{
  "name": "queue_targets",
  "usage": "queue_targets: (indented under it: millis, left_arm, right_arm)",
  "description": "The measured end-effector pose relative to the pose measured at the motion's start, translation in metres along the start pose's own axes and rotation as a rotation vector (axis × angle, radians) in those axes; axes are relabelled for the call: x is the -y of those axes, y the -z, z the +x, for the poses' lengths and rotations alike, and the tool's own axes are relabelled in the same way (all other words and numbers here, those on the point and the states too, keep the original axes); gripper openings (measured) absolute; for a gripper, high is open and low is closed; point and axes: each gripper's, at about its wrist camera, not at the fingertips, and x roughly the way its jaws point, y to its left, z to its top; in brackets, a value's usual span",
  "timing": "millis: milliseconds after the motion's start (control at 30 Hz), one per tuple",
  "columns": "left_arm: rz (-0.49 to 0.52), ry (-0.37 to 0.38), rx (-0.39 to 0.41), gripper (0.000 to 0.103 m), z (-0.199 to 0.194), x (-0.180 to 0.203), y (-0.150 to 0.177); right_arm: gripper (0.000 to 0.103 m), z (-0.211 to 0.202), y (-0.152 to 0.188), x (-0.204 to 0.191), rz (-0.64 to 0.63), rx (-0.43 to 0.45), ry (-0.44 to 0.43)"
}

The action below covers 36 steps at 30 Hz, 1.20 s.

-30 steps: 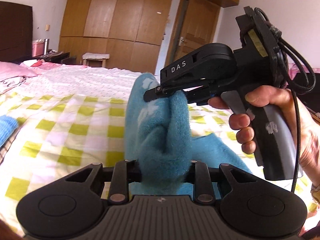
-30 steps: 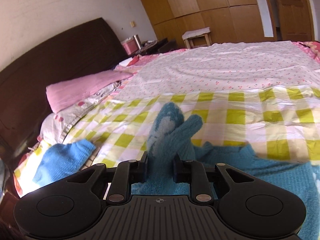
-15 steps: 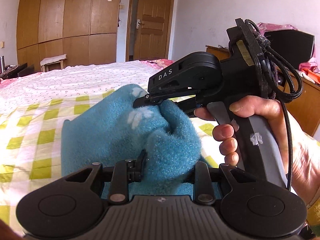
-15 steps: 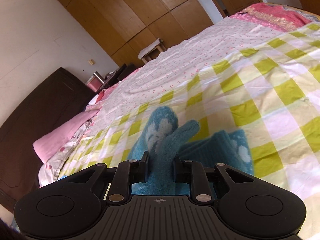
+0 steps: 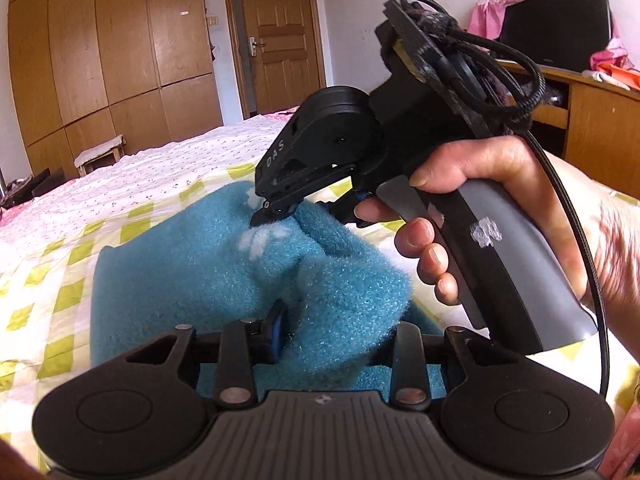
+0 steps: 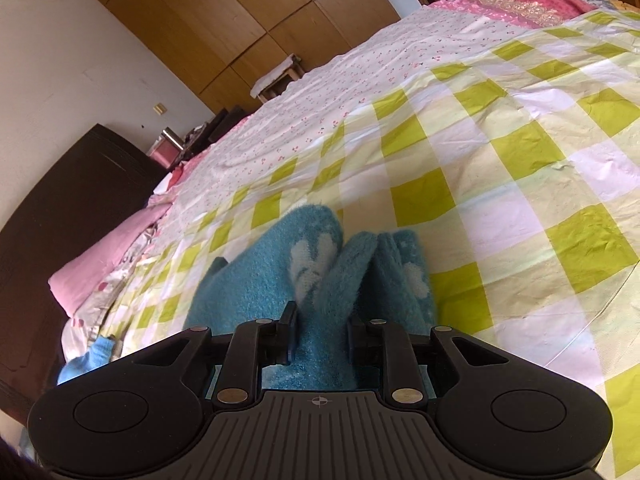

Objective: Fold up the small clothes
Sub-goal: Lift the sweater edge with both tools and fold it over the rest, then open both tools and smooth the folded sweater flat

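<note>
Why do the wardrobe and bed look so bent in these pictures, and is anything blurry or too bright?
Left wrist view: the fisheye lens bows the wardrobe, and the teal garment by the left claw looks soft. Right wrist view: the checked bedspread curves and tilts, sunlit but not washed out; dark corners frame both views.

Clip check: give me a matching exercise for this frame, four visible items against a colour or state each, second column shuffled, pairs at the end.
Items
1. fuzzy garment
2. bed cover
3. pillow
4. right hand-held gripper

Colour or state
A. plain pink, near the dark headboard
B. shut on teal cloth
C. teal with white flower marks
D. yellow-green and white checks

The left hand-held gripper also grips the garment.

Pairs: 1-C, 2-D, 3-A, 4-B
</note>
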Motion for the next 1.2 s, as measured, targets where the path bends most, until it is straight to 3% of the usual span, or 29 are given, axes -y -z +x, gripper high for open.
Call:
queue_targets:
  millis: [200,300,433,533,733,800,867,900,1100,1200]
  left_arm:
    - [0.056,0.027,-0.003,0.051,-0.005,0.010,0.003]
    - [0.037,0.061,0.005,0.051,-0.014,-0.001,0.001]
    - [-0.005,0.123,0.009,0.053,-0.034,-0.015,0.000]
    - [-0.018,0.161,0.020,0.054,-0.053,-0.025,0.004]
    - [-0.007,0.133,0.035,0.055,-0.082,-0.043,0.018]
    - [-0.007,0.108,0.039,0.055,-0.083,-0.049,0.019]
    - [-0.009,0.078,0.034,0.055,-0.081,-0.054,0.019]
    - [-0.014,0.068,0.033,0.055,-0.080,-0.057,0.018]
    - [-0.050,0.005,0.059,0.055,-0.058,-0.070,0.010]
    - [-0.053,-0.019,-0.002,0.055,-0.030,-0.075,0.015]
  right_arm:
    - [0.035,-0.006,0.003,0.000,-0.024,-0.002,0.042]
    - [0.036,-0.020,0.005,-0.006,-0.052,0.020,0.060]
    - [0.048,-0.053,0.013,-0.019,-0.068,0.062,0.039]
    - [0.051,-0.074,0.031,-0.035,-0.113,0.066,0.025]
    - [0.055,-0.085,0.069,-0.052,-0.164,0.001,-0.009]
    - [0.054,-0.078,0.076,-0.054,-0.188,-0.017,0.048]
    - [0.036,-0.068,0.081,-0.050,-0.177,-0.046,0.083]
    - [0.018,-0.066,0.084,-0.047,-0.172,-0.059,0.089]
    - [0.010,-0.085,0.097,-0.035,-0.159,-0.015,0.117]
    - [0.009,-0.084,0.104,-0.015,-0.068,-0.029,0.129]
